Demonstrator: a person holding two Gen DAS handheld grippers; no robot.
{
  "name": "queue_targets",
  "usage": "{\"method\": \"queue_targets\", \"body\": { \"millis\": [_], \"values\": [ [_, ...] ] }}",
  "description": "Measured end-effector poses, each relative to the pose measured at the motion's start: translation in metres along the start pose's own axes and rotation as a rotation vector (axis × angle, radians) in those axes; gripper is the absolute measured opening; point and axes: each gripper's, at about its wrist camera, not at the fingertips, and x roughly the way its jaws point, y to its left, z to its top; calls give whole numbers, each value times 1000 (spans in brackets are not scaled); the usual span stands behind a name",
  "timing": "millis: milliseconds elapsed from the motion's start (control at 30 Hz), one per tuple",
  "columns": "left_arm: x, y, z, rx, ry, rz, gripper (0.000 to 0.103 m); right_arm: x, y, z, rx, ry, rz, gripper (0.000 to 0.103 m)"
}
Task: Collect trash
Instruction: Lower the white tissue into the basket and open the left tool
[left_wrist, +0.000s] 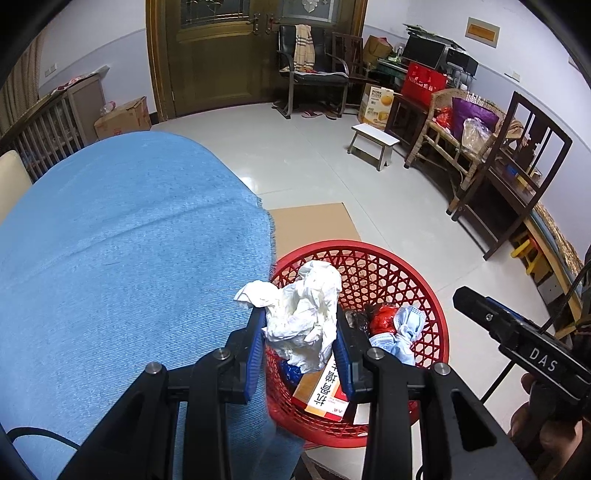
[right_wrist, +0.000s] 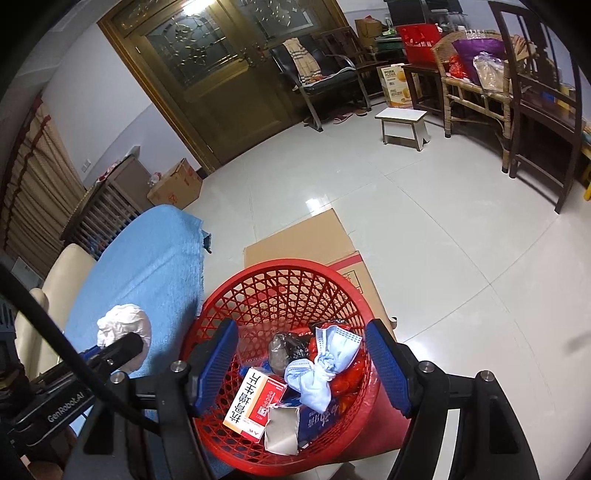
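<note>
Over the red basket's (left_wrist: 436, 306) near rim, the left gripper (left_wrist: 300, 325) pinches a crumpled white tissue (left_wrist: 303, 314). Right gripper (right_wrist: 301, 363) gapes empty above it. Released too early, the tissue could catch the rim and fall outside, by the blue-clothed desk (left_wrist: 129, 240)

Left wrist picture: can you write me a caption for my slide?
Left gripper holds a crumpled white tissue above the red basket of trash, beside the blue cloth.

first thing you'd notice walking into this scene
The red mesh basket on the floor by the blue-covered table, already holding a medicine box and a blue face mask. Next, the crumpled white tissue pinched in the left gripper near the basket's rim, while the right gripper hangs open above it.
</note>
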Motion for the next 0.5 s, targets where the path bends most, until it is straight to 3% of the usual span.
{"method": "queue_targets", "body": {
  "millis": [233, 267, 300, 367, 500],
  "values": [
    [13, -5, 5, 16, 36, -7, 38, -1, -5, 1, 9, 1, 0, 75],
    [16, -6, 6, 16, 45, -13, 41, -1, -5, 1, 9, 1, 0, 75],
    [18, -6, 7, 13, 51, -10, 53, -1, -5, 1, 10, 2, 0, 75],
    [20, -5, 8, 2, 53, -7, 65, -1, -6, 1, 11, 3, 1, 75],
    [19, -6, 6, 10, 53, 8, 66, -2, -6, 0, 12, 0, -1, 75]
  ]
}}
